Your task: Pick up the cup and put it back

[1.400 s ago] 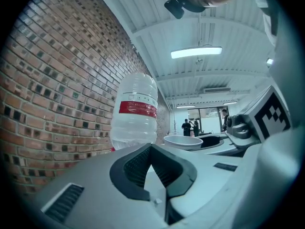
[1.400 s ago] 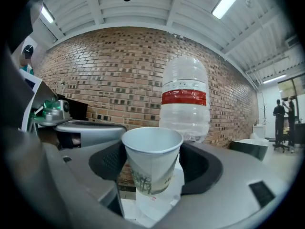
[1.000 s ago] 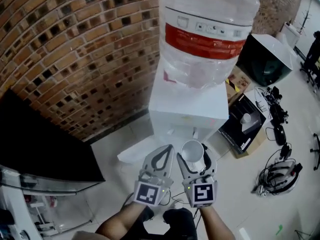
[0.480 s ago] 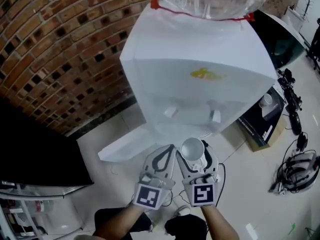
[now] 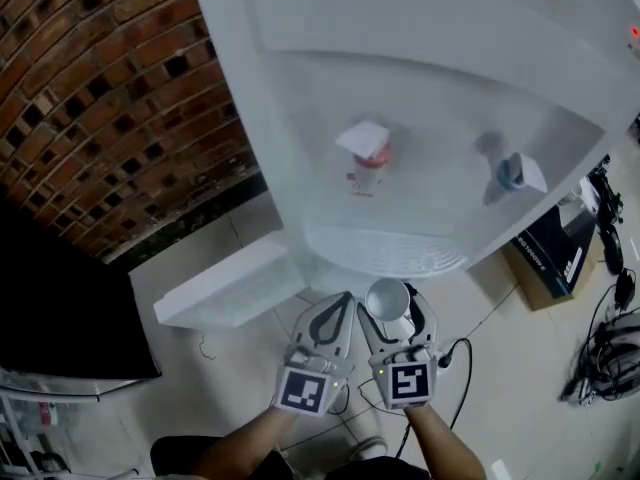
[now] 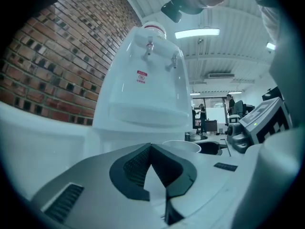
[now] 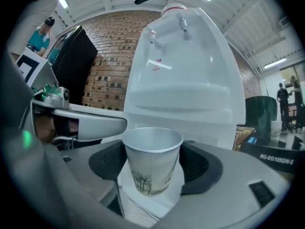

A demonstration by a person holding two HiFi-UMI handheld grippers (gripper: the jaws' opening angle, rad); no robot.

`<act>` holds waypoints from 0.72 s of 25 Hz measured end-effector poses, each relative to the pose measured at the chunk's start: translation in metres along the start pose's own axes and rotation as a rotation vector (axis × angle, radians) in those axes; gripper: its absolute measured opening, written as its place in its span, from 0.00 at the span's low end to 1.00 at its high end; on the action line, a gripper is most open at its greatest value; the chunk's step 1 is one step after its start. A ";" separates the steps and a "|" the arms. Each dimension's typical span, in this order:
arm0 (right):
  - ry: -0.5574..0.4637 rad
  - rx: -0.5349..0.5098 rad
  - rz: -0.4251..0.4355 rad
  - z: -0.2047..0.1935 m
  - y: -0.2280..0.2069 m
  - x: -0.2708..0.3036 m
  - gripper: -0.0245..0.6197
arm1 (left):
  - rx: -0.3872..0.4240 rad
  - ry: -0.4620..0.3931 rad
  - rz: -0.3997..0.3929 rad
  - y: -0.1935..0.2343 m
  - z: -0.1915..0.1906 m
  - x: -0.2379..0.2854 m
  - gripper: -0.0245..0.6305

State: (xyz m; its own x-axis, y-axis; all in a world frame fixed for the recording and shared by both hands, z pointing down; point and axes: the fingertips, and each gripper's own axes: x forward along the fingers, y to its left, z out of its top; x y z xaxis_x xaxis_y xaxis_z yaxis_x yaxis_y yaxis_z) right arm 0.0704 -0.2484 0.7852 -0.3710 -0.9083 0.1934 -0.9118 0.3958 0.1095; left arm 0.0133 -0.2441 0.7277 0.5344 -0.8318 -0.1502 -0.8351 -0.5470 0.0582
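Observation:
A white paper cup [image 5: 388, 296] with a faint tree print stands upright between the jaws of my right gripper [image 5: 390, 314], which is shut on it. In the right gripper view the cup [image 7: 151, 168] fills the middle, its mouth empty. Just left of it my left gripper [image 5: 338, 306] is shut with nothing in it, its tips meeting [image 6: 151, 146]. Both grippers hover in front of a white water dispenser [image 5: 420, 58], below its red tap [image 5: 366, 154] and blue tap [image 5: 510, 172] and close to its drip tray [image 5: 385, 253]. The cup rim [image 6: 181, 147] shows in the left gripper view.
A brick wall [image 5: 90, 88] runs behind and left of the dispenser. A black cabinet [image 5: 50, 318] stands at the left. A white panel [image 5: 225, 283] lies on the floor by the dispenser's foot. At the right are a cardboard box [image 5: 560, 258] and cables [image 5: 610, 348].
The view has dropped closer to the dispenser: the water bottle has left the frame and the taps and drip tray now show. Both grippers keep their pose, the cup still held.

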 end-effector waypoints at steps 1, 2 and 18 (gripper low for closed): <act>-0.006 0.001 0.002 -0.009 0.000 0.007 0.58 | 0.001 -0.002 0.003 0.003 -0.010 0.002 0.03; -0.012 -0.002 0.004 -0.018 0.000 0.013 0.58 | 0.002 -0.005 0.006 0.006 -0.020 0.004 0.03; 0.007 0.006 -0.060 -0.151 -0.029 0.149 0.58 | -0.004 0.051 0.027 0.031 -0.073 -0.020 0.03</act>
State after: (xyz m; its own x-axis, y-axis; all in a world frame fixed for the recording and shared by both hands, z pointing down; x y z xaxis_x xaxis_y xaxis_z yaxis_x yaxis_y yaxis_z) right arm 0.0686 -0.3746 0.9577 -0.3142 -0.9294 0.1938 -0.9335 0.3395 0.1150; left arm -0.0139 -0.2509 0.8043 0.5180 -0.8497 -0.0978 -0.8487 -0.5249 0.0654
